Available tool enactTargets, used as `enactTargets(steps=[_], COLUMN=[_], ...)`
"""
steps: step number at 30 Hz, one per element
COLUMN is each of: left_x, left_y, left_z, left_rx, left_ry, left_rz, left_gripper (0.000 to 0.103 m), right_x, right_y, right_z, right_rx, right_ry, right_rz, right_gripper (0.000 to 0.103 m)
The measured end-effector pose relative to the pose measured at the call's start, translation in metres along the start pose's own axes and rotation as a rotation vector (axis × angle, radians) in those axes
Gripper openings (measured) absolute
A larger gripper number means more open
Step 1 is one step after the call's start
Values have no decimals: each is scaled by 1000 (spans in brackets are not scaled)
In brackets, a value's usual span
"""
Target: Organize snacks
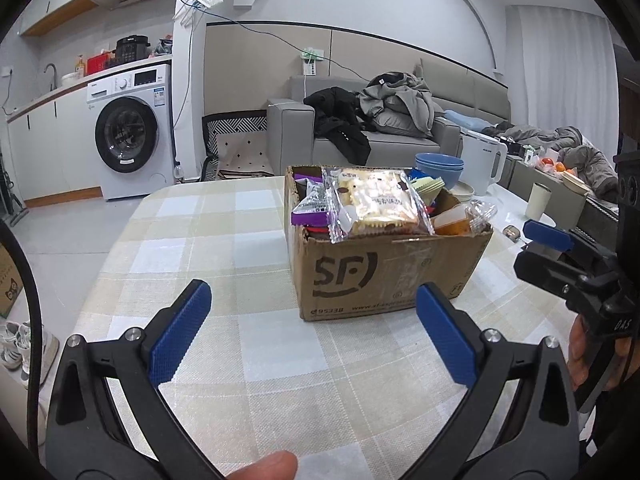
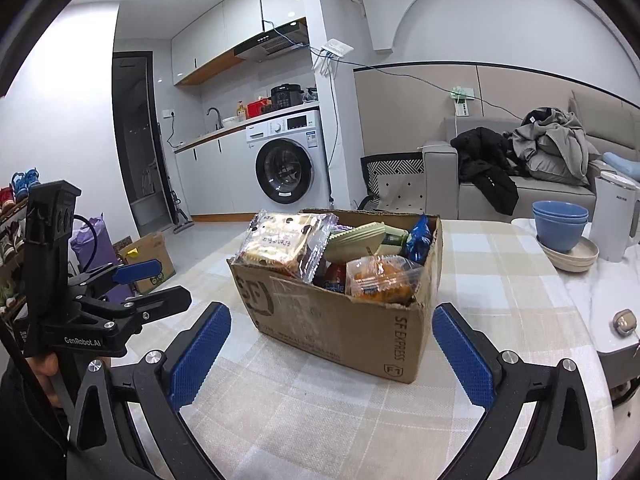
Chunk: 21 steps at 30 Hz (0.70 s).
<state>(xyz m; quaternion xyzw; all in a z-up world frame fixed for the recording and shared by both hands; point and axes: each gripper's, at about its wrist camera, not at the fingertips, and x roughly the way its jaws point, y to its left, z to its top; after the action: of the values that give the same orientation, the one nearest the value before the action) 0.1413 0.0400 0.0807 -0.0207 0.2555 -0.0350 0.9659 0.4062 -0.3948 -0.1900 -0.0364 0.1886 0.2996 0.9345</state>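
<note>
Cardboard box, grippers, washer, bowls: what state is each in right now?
Cardboard box: open, filled with snacks.
Biscuit pack: on top, sealed.
Left gripper: open, empty.
Right gripper: open, empty.
Washing machine: door shut.
Blue bowls: stacked.

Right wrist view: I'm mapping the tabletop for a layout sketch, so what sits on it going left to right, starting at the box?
Cardboard box → blue bowls → white kettle.
</note>
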Motion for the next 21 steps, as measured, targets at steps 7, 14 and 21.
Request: enactTargets(steps=[7, 14, 21], left_x=[-5, -5, -4], left_y=[1, 1, 2], left_z=[-9, -15, -21], left_rx=[5, 0, 13], left_ry=[-33, -45, -60], left_rz=[15, 20, 32], left_gripper=[102, 102, 102], right_x=[-12, -17, -18], right_y=[-5, -3, 1], right_z=[-12, -18, -25], right_rx=[15, -4, -39], right_ry=[-33, -55, -73], right_rz=[4, 4, -20], right_gripper=[103, 103, 103])
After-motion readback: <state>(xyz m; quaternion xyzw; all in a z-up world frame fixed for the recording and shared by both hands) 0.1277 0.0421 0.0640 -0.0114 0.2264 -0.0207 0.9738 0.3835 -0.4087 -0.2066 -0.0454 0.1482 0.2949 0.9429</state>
